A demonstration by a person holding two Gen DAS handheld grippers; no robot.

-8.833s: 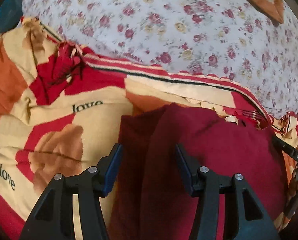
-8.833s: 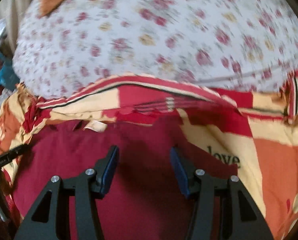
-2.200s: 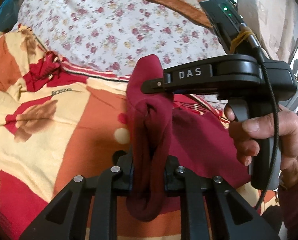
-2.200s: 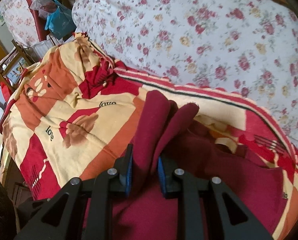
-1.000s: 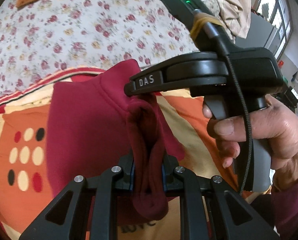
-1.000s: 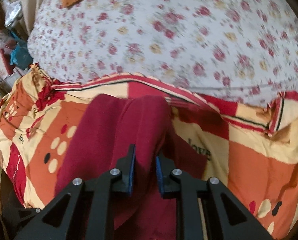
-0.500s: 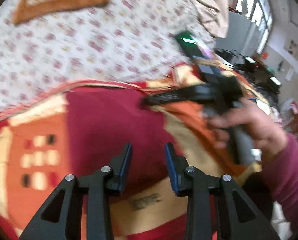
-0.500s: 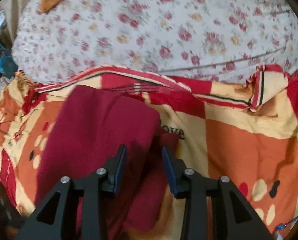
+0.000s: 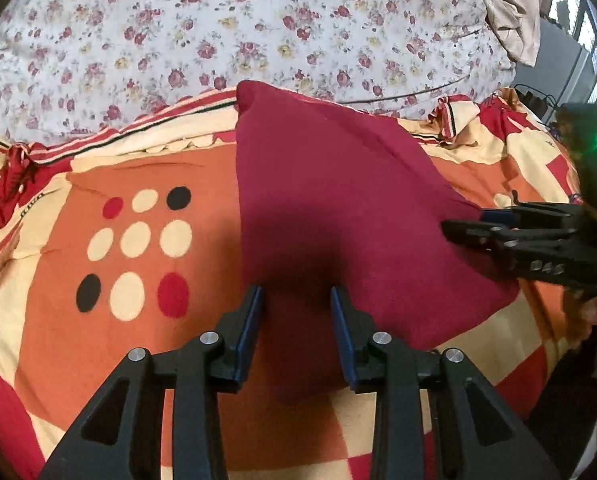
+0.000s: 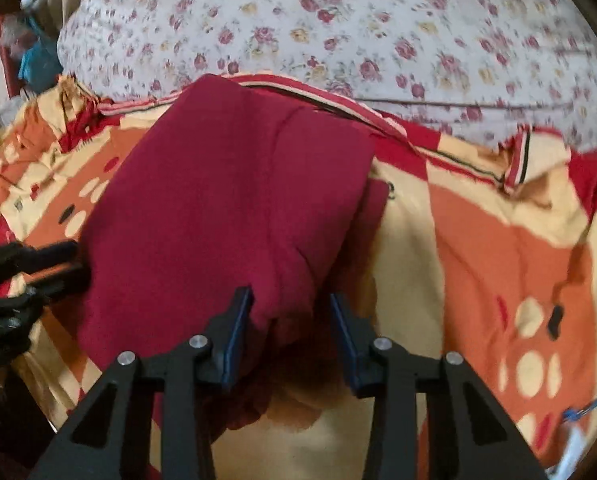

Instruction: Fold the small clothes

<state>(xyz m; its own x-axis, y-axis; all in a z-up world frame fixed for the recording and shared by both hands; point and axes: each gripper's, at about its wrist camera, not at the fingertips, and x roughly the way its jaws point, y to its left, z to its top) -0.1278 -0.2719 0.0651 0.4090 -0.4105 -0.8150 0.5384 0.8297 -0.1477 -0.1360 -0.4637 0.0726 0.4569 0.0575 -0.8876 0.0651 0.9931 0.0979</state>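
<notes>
A dark red garment (image 9: 330, 200) lies folded in a flat block on the patterned blanket (image 9: 138, 184). It also shows in the right wrist view (image 10: 226, 216). My left gripper (image 9: 296, 312) is open and empty, its jaws spread just above the garment's near edge. My right gripper (image 10: 290, 320) is open and empty over the garment's near right corner. The right gripper also shows in the left wrist view (image 9: 470, 226) at the garment's right edge. The left gripper shows at the left edge of the right wrist view (image 10: 58, 260).
A white quilt with red flowers (image 9: 258, 28) rises behind the blanket (image 10: 478, 248). A beige cloth (image 9: 506, 8) hangs at the far right. Bags and clutter (image 10: 30, 60) sit past the bed's left side. A blue cable (image 10: 586, 408) lies at the blanket's right edge.
Both grippers held the red garment's bunched edge, laid it down folded and opened about half a second ago. Since then both have drawn back a little; the garment lies still.
</notes>
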